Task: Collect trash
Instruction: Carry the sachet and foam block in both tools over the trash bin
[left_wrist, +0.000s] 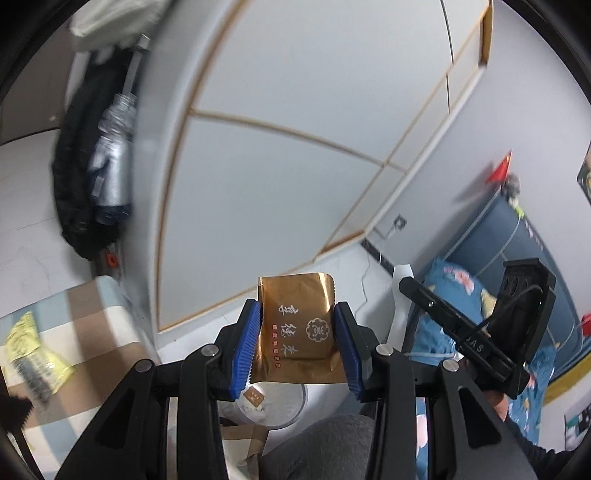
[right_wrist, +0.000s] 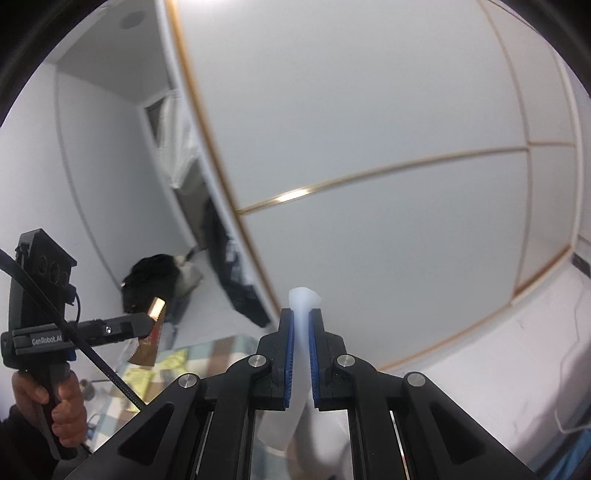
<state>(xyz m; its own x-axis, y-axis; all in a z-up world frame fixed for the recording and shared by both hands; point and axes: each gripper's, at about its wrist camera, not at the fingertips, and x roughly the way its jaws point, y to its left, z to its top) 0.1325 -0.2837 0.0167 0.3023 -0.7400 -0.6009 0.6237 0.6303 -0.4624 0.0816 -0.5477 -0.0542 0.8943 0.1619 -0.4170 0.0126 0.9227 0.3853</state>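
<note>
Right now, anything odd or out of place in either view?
Yes: a crumpled yellow wrapper lies loose on the checked cloth. Both tools hold trash squarely: left, the gold packet; right, a white plastic strip.

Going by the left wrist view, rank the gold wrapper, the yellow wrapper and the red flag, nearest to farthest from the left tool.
1. Gold wrapper, clamped in the left tool.
2. Yellow wrapper, lower left on the checked cloth.
3. Red flag, upper right, far off.
</note>
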